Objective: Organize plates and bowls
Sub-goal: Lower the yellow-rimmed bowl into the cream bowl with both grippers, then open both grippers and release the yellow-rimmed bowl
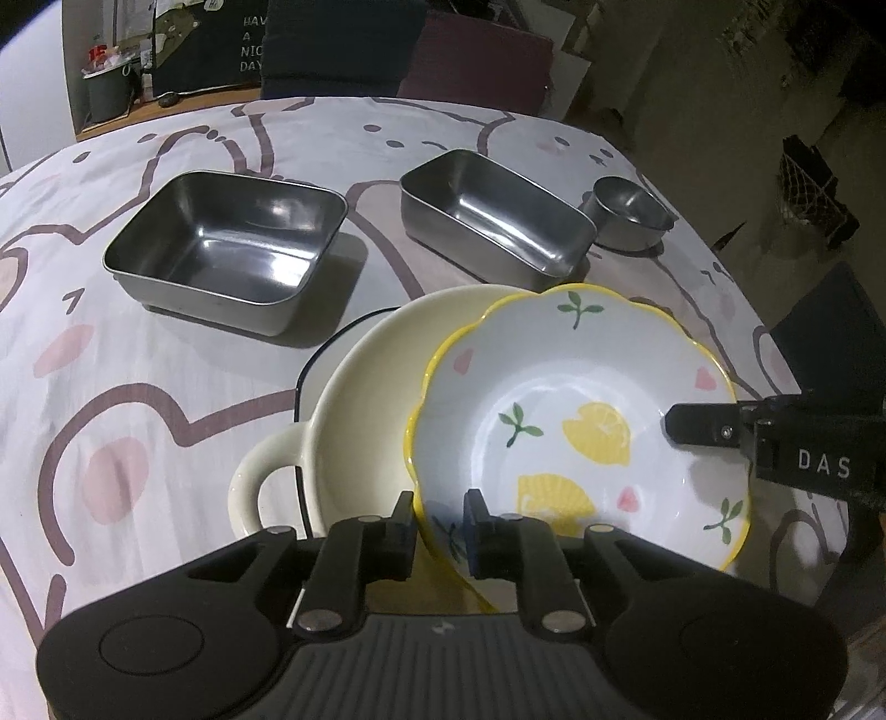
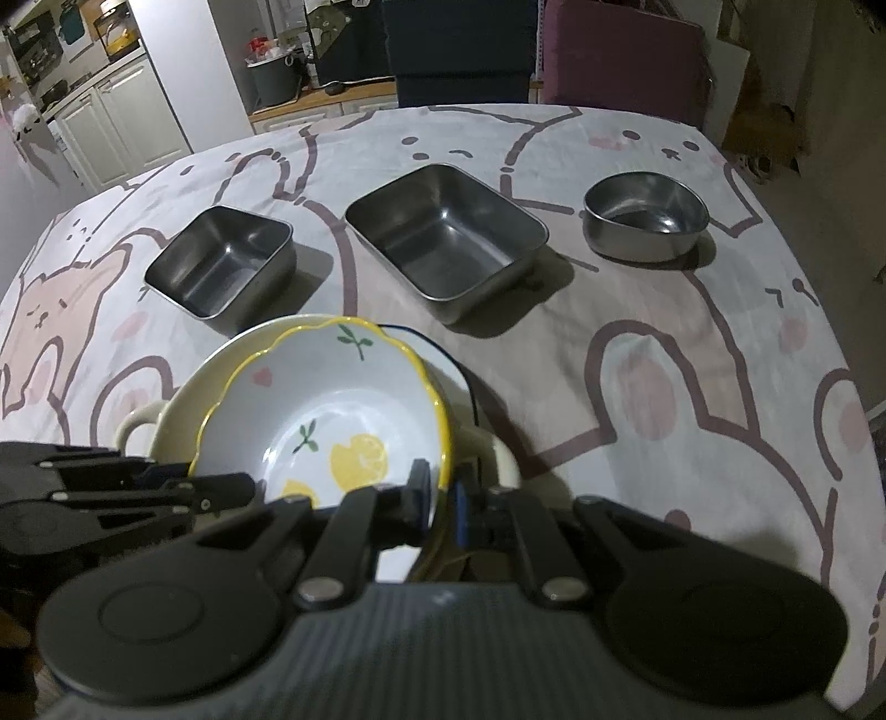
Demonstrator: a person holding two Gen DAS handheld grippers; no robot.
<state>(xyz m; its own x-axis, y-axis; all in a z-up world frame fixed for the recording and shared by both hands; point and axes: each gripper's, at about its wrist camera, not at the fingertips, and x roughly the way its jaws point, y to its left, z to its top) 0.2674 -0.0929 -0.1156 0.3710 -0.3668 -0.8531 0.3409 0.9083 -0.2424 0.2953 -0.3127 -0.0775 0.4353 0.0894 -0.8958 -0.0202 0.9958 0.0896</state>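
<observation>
A white bowl with lemon prints and a scalloped yellow rim (image 1: 576, 421) (image 2: 326, 410) lies askew inside a cream two-handled bowl (image 1: 354, 410) (image 2: 166, 415). That cream bowl rests on a dark-rimmed plate (image 1: 310, 376) (image 2: 448, 360). My left gripper (image 1: 440, 526) straddles the lemon bowl's near rim with a small gap at the pads, so it is open. My right gripper (image 2: 440, 498) is shut on the rim at the opposite side; one of its fingers (image 1: 698, 426) shows in the left wrist view. The left gripper's fingers (image 2: 221, 490) show at the bowl's left edge in the right wrist view.
Three steel containers stand farther back on the bunny-print tablecloth (image 2: 692, 387): a square one (image 1: 221, 249) (image 2: 221, 266), a rectangular one (image 1: 493, 216) (image 2: 448, 238) and a small round one (image 1: 631, 213) (image 2: 645, 216). Chairs (image 2: 620, 50) stand beyond the far edge.
</observation>
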